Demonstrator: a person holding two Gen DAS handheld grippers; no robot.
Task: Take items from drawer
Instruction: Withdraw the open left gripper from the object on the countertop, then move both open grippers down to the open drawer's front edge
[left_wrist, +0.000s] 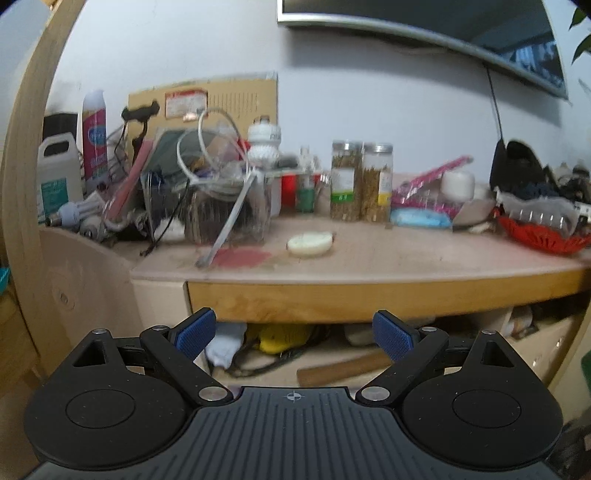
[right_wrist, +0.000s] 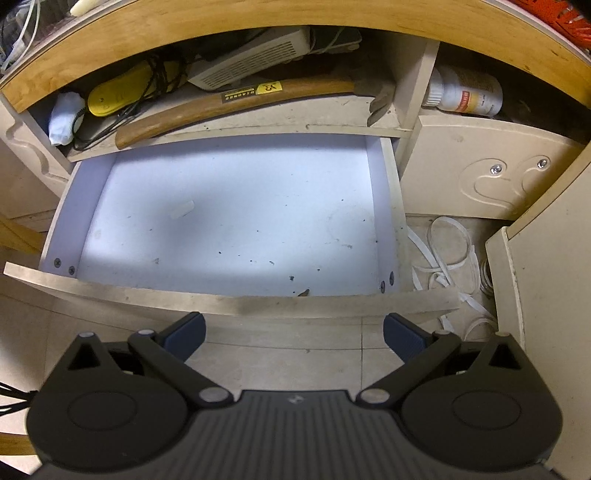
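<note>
In the right wrist view a drawer (right_wrist: 386, 221) stands pulled out below the desk. Its pale floor holds only specks and a small whitish scrap (right_wrist: 181, 209). My right gripper (right_wrist: 293, 332) is open and empty, just in front of and above the drawer's front panel (right_wrist: 229, 301). My left gripper (left_wrist: 293, 334) is open and empty, held in front of the desk's wooden edge (left_wrist: 369, 295), level with the shelf under it. A white oval object (left_wrist: 309, 243) lies on the desktop.
The shelf above the drawer holds an axe with a wooden handle (right_wrist: 236, 101), a yellow item (right_wrist: 122, 92), a white cloth (right_wrist: 64, 118) and a white box (right_wrist: 251, 55). A white bottle (right_wrist: 465, 96) lies at right. White straps (right_wrist: 447, 258) lie on the floor. The desktop carries jars (left_wrist: 360, 181), a red basket (left_wrist: 543, 236) and clutter.
</note>
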